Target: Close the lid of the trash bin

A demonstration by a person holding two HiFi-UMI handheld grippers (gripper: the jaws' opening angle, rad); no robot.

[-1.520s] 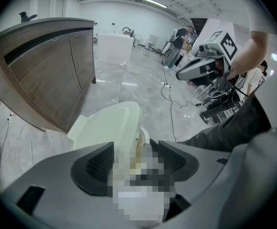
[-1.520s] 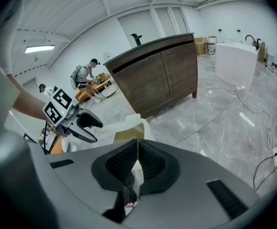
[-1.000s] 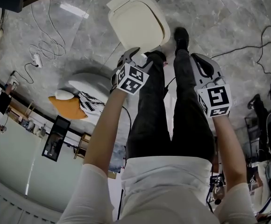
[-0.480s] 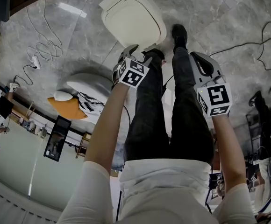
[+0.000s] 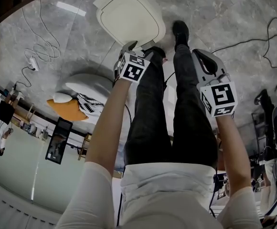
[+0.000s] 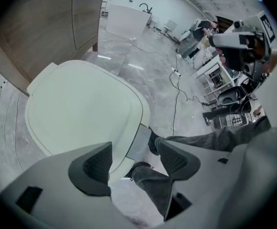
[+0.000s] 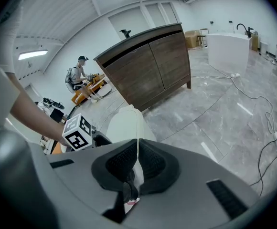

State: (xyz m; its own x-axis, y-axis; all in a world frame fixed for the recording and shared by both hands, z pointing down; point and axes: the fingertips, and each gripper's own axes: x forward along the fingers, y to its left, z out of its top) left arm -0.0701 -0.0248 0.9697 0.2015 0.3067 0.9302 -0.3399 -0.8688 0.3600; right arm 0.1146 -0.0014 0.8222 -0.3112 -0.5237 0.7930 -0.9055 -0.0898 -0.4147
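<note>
The cream trash bin stands on the grey marble floor, and its lid lies flat on top. My left gripper hangs just over the bin's near edge, pointing steeply down. Its jaws are opening, and its pads grip nothing; only the bin's edge, its grey front panel and a black shoe show beyond the gap. My right gripper hovers above the person's right leg, away from the bin. In the right gripper view that gripper is shut, with nothing between its pads.
The person's legs and black shoes stand right next to the bin. White cables and a power strip lie on the floor at the left, and a black cable at the right. A wooden cabinet stands behind the bin.
My left gripper has sunk toward the bin's near edge and rolled a little. The right gripper has shifted only slightly.
</note>
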